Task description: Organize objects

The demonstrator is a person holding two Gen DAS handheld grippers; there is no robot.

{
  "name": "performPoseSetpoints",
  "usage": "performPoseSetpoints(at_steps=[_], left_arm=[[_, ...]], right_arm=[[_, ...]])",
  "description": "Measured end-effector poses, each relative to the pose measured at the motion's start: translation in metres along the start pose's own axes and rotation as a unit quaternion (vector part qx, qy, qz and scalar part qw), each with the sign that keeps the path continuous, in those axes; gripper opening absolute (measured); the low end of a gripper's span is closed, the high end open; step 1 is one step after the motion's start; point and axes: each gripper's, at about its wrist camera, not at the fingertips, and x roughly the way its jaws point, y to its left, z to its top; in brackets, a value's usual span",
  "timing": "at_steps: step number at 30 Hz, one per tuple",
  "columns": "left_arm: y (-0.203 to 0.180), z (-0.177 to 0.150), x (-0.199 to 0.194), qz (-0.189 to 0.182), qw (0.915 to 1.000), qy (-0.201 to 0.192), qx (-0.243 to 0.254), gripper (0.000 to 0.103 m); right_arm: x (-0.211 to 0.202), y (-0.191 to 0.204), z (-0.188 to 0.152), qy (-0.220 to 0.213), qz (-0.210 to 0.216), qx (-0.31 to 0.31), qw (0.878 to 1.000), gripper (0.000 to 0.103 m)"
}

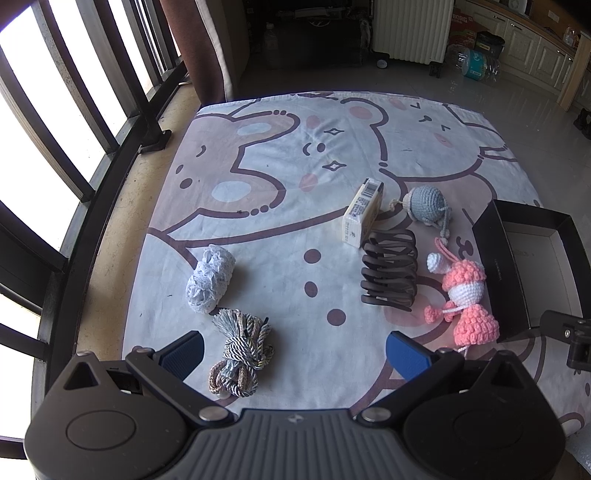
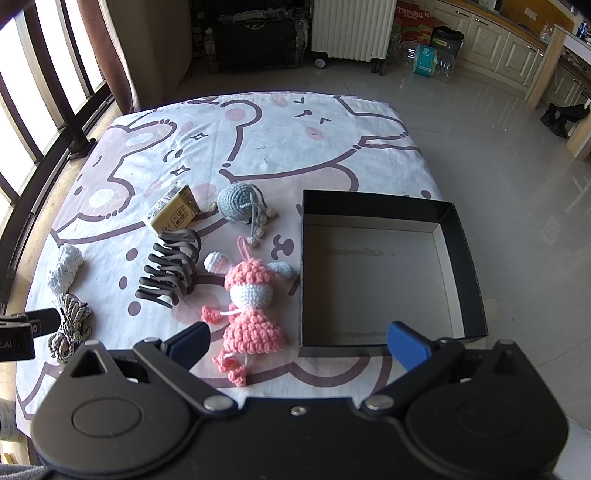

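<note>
A black open box (image 2: 469, 266) with a bare pale floor stands at the right of the cartoon cloth (image 2: 280, 147); it also shows in the left wrist view (image 1: 498, 273). Left of it lie a pink crochet doll (image 2: 251, 310) (image 1: 465, 299), a grey crochet mouse (image 2: 238, 203) (image 1: 428, 205), a dark hair claw (image 2: 170, 269) (image 1: 389, 273), a small carton (image 2: 171, 214) (image 1: 364, 212), a white lace roll (image 1: 210, 278) (image 2: 66, 267) and a coiled cord (image 1: 238, 358) (image 2: 70, 325). My left gripper (image 1: 295, 354) is open, its left finger beside the cord. My right gripper (image 2: 297, 345) is open above the doll's feet and the box's near wall.
The cloth covers a low table (image 1: 166, 199). A dark window railing (image 1: 74, 229) runs along the left. Beyond the table are tiled floor (image 2: 480, 129), a white radiator (image 2: 351, 29), bottles and cabinets.
</note>
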Motion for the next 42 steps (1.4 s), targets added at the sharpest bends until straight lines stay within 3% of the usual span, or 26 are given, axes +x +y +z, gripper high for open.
performPoseSetpoints(at_steps=[22,33,42], left_arm=[[0.031,0.003,0.006,0.011,0.9999,-0.009,0.0,0.103],[0.068,0.001,0.011,0.012,0.9997,-0.004,-0.023,0.103],[0.089,0.003,0.033,0.001,0.9999,0.01,-0.012,0.103]], right_arm=[[0.013,0.009,0.008,-0.008,-0.008,0.016,1.0,0.103],[0.016,0.031,0.013,-0.011,-0.002,0.007,1.0,0.103],[0.022,0.04,0.017,-0.013,-0.001,0.022,1.0,0.103]])
